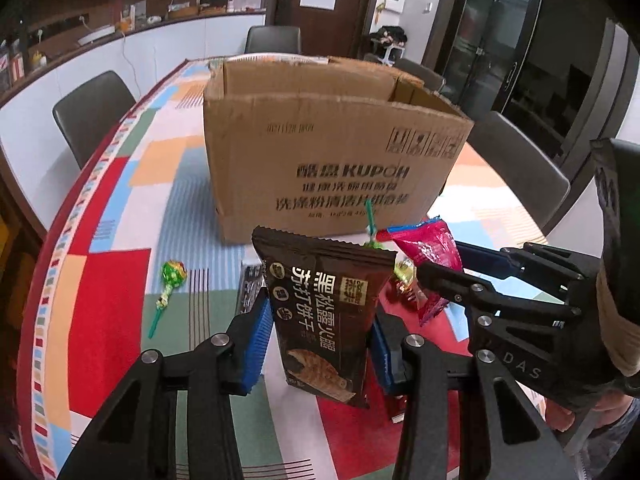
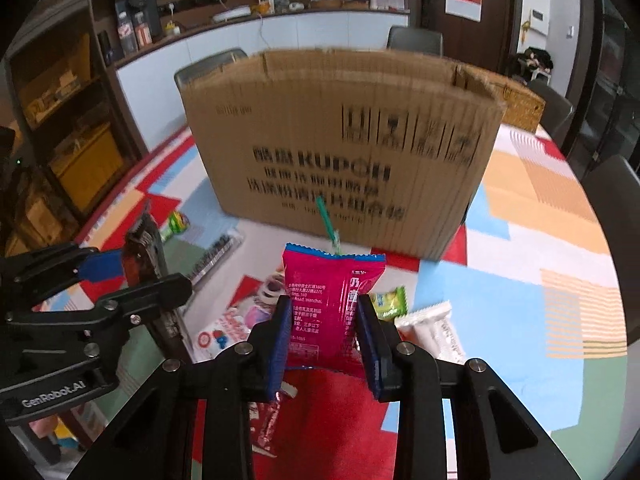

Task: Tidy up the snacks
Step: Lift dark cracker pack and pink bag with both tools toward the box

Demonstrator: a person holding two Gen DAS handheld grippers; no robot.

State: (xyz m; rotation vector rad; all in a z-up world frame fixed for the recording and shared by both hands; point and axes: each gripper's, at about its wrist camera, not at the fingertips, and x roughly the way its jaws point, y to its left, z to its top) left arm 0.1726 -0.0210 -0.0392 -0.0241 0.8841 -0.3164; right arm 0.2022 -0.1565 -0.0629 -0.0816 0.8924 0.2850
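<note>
Patchwork-coloured tablecloth (image 1: 120,208) covers the dining table, with a dark chair (image 1: 90,114) at the upper left of the left wrist view and a shelf-lined wall behind. At centre stands an open cardboard box (image 1: 320,148); its inside is hidden from both cameras, and in the right wrist view its print is smeared by blur.

Low in the left view, the left gripper (image 1: 318,344) pinches a dark brown biscuit packet (image 1: 320,320) held upright, its lower end cut off behind the right-hand pad. In the right view, the right gripper (image 2: 323,338) squeezes a pink snack pouch (image 2: 330,312), also upright, in front of the box.

A green lollipop (image 1: 173,276) lies on the cloth at left of the left view. Another green stick (image 2: 326,220) rises behind the pouch; what it belongs to is hidden. Beside the right pad lie a green candy wrapper (image 2: 390,300) and a white sachet (image 2: 436,330), their labels too small to read. Loose wrappers beneath the grippers are mostly covered.
</note>
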